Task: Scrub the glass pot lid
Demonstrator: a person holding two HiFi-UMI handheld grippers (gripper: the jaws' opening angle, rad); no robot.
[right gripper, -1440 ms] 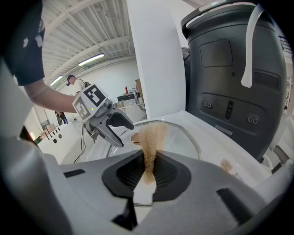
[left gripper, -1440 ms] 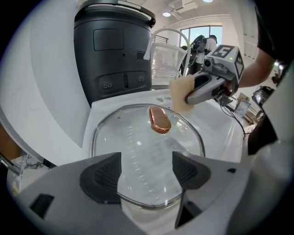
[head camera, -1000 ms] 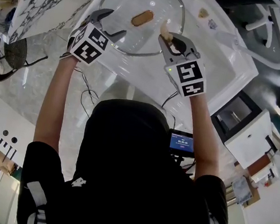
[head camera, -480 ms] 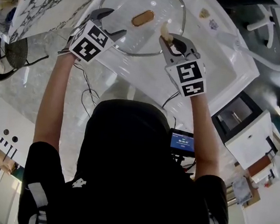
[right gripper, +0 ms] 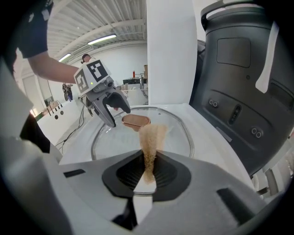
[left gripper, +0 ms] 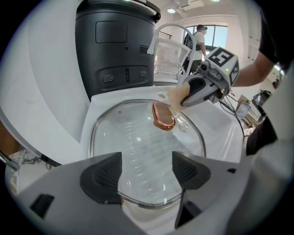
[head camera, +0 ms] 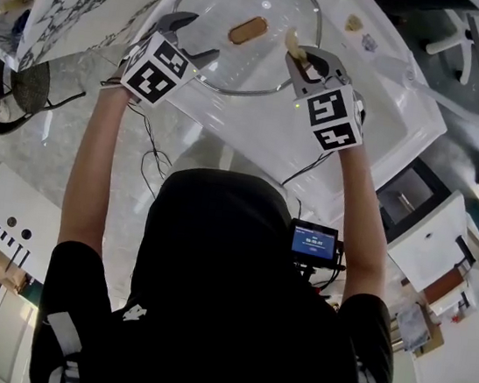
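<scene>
Left gripper (left gripper: 146,174): jaws wide apart, clamping nothing; near rim of round clear glass pot lid (left gripper: 138,137) seen between them. Right gripper (right gripper: 148,173): jaws pinched on thin tan scrub pad (right gripper: 151,135); lid just ahead, under pad tip.

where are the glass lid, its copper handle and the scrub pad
glass lid (left gripper: 135,142), left gripper view, bare glass
copper handle (head camera: 248,30), head view, its middle
scrub pad (right gripper: 150,140), right gripper view, its flared upper part
</scene>
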